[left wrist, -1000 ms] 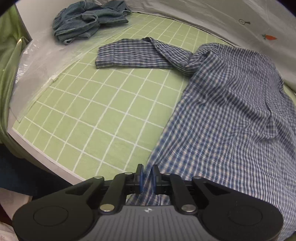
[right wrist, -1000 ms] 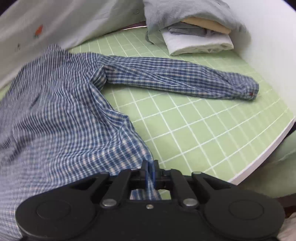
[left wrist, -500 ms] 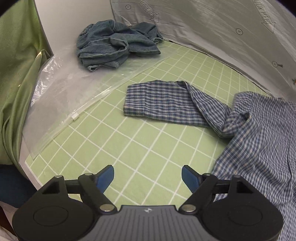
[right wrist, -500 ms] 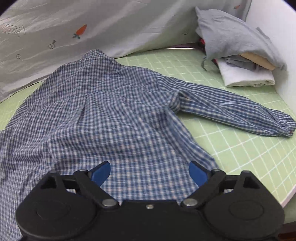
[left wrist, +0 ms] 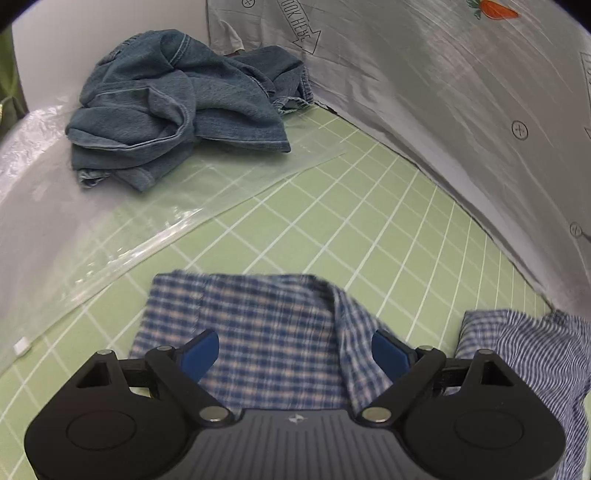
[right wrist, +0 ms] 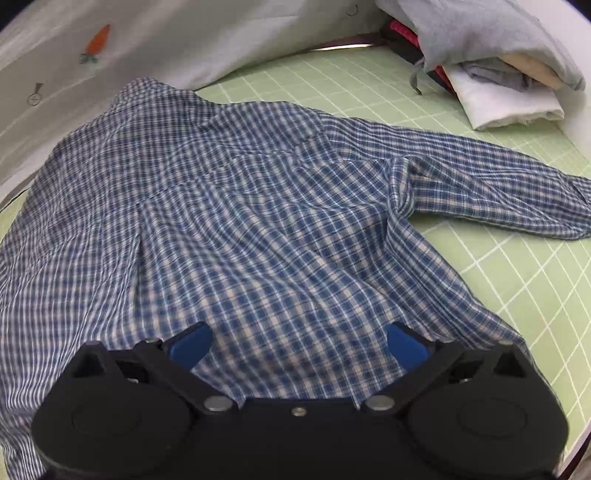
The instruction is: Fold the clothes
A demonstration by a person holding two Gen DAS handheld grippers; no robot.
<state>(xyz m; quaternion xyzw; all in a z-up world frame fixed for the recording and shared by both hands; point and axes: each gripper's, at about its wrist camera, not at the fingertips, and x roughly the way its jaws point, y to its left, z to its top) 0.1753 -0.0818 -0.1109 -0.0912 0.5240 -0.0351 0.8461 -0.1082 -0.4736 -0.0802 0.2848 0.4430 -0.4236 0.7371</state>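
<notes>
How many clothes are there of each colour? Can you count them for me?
Blue-and-white checked cotton shirt: 1
Crumpled blue denim garment: 1
Grey cloth draped over the pile: 1
Folded white cloth: 1
Folded beige cloth: 1
Red item, mostly hidden under the pile: 1
Total: 6

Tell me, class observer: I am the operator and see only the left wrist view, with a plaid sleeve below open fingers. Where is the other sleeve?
Observer: The right sleeve lies stretched out on the green mat.
Operator: Is the right gripper holding cloth?
Observer: No, the right gripper is open above the plaid shirt.
Operator: Anything else on that side?
Observer: A stack of folded clothes sits at the far corner.
</notes>
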